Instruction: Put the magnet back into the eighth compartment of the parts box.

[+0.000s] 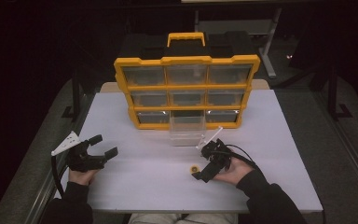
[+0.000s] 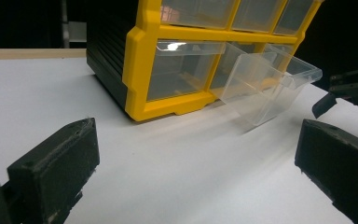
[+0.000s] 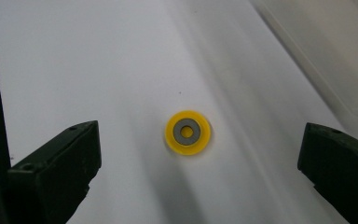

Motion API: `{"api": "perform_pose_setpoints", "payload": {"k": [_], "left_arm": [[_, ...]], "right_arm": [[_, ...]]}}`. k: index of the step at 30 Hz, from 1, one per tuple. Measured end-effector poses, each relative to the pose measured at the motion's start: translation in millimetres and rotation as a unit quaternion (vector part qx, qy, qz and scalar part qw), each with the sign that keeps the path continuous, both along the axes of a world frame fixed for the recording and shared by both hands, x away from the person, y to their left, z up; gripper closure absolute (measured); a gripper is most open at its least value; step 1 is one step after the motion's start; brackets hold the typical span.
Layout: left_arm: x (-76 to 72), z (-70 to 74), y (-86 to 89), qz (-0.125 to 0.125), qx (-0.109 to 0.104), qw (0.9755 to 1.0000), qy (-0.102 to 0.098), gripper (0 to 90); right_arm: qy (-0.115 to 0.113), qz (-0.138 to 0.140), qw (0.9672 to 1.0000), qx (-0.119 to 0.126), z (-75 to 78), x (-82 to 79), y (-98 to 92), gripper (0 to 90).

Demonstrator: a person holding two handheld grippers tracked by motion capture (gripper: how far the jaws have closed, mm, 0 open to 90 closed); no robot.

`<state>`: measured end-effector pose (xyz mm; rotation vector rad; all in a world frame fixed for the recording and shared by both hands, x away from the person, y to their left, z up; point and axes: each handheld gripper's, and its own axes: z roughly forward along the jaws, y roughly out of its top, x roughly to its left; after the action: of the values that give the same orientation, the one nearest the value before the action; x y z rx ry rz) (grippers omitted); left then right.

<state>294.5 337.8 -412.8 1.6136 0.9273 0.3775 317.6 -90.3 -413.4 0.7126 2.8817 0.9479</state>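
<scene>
A yellow and black drawer cabinet stands at the far side of the white surface, with one clear drawer pulled out at its bottom middle. A small yellow ring lies on the surface near the drawer. The right gripper hangs over the ring, jaws spread on either side. The left gripper rests at the near left, jaws spread and empty.
</scene>
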Motion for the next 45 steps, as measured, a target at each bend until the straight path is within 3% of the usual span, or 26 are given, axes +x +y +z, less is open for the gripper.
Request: {"api": "perform_pose_setpoints", "payload": {"k": [12, 13, 15, 19, 34, 37, 38, 45], "left_arm": [[0.0, 0.0, 0.0, 0.0, -0.001, 1.0, 0.001, 0.0], [0.1, -0.1, 0.1, 0.0, -0.001, 1.0, 0.0, 0.0], [0.1, -0.1, 0.1, -0.001, -0.001, 1.0, 0.0, 0.0], [0.3, -0.3, 0.0, -0.001, 0.001, 1.0, 0.002, 0.0], [0.3, -0.5, 0.3, -0.003, -0.001, 1.0, 0.002, 0.0], [0.4, -0.6, 0.6, -0.002, -0.002, 1.0, 0.003, 0.0], [0.5, -0.6, 0.5, -0.002, -0.003, 1.0, 0.003, 0.0], [0.6, -0.5, 0.8, -0.002, -0.003, 1.0, 0.002, 0.0]], "right_arm": [[-0.005, 0.024, 0.9996, -0.016, -7.4, -0.8, 12.0, 1.0], [-0.006, 0.028, 0.9995, -0.014, -8.2, -1.7, 13.5, 11.9], [-0.007, 0.028, 0.9995, -0.012, -8.1, -1.8, 13.7, 13.4], [0.0, 0.028, 0.9996, -0.006, -9.3, -0.9, 13.6, 25.4], [-0.001, 0.016, 0.9998, -0.012, -19.8, 0.6, 12.5, 41.6], [-0.009, 0.018, 0.9997, -0.012, -21.8, -1.0, 13.4, 50.0], [-0.015, 0.017, 0.9996, -0.014, -21.6, -1.7, 13.8, 58.1], [-0.017, 0.02, 0.9996, -0.015, -20.7, -2.6, 14.3, 60.8]]}}
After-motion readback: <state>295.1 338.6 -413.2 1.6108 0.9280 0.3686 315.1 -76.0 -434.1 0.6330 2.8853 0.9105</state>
